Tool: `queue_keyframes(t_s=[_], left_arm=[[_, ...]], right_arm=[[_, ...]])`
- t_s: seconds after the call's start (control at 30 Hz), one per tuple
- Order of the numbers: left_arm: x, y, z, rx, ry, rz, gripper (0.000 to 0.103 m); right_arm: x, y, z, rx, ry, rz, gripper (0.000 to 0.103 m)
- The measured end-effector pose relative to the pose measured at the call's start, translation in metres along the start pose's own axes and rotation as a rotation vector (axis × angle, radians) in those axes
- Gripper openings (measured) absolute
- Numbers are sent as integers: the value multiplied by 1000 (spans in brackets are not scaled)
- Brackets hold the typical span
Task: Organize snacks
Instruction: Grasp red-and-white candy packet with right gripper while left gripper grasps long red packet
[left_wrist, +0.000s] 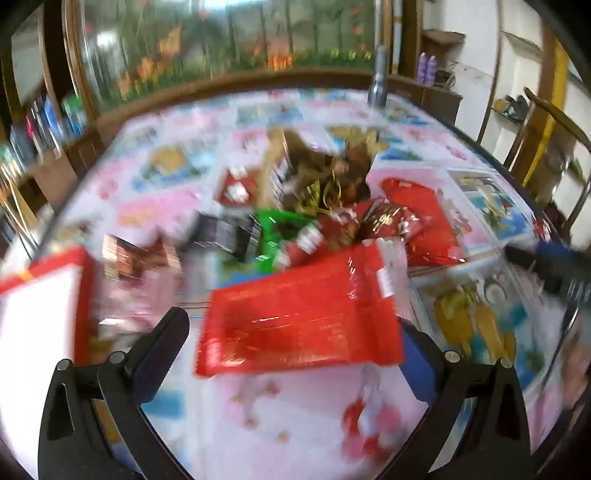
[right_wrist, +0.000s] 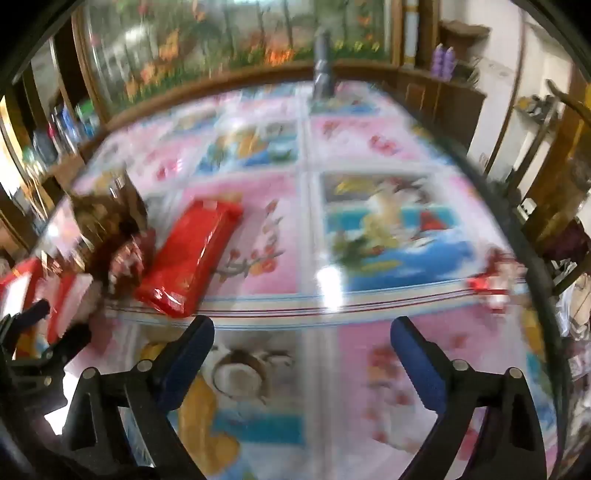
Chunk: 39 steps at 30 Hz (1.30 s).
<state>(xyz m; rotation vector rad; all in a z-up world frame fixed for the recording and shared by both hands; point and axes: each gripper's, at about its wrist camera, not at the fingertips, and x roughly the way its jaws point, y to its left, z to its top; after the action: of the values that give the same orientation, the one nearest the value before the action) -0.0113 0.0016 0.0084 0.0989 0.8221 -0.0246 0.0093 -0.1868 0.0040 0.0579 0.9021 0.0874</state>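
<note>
A heap of snack packets lies on a table with a pink picture cloth (left_wrist: 177, 206). In the left wrist view a large red packet (left_wrist: 303, 317) lies nearest, just ahead of my open left gripper (left_wrist: 295, 332), whose fingers stand on either side of its near edge. Behind it lie a green packet (left_wrist: 277, 236), dark and gold packets (left_wrist: 325, 177) and another red bag (left_wrist: 428, 225). A red and white box (left_wrist: 40, 306) is at the left. My right gripper (right_wrist: 303, 343) is open and empty over bare cloth; a long red packet (right_wrist: 195, 254) lies to its upper left.
A small red and white packet (right_wrist: 495, 284) lies alone near the table's right edge. A grey post (left_wrist: 378, 77) stands at the far edge. Wooden shelves with bottles (left_wrist: 44, 125) are at the left, a wooden chair (left_wrist: 554, 147) at the right. Both views are blurred.
</note>
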Motion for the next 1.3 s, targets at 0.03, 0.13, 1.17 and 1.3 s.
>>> queue_keyframes(t_s=[0.03,0.13,1.17,1.3], left_arm=[[-14,4,-2,9,-40,12,103],[-44,27,-4,-25,-134,31,103],[-58,50,-13,-13,-17,147,103],[-26,38,1,-106,104,237,103]], right_arm=[[-13,-12,-1,11,-37,-31,98],[-39,-46,0,67,-96,-102,98],[41,29,26,-64,31,-22,47],[40,20,28,-42,21,16,49]])
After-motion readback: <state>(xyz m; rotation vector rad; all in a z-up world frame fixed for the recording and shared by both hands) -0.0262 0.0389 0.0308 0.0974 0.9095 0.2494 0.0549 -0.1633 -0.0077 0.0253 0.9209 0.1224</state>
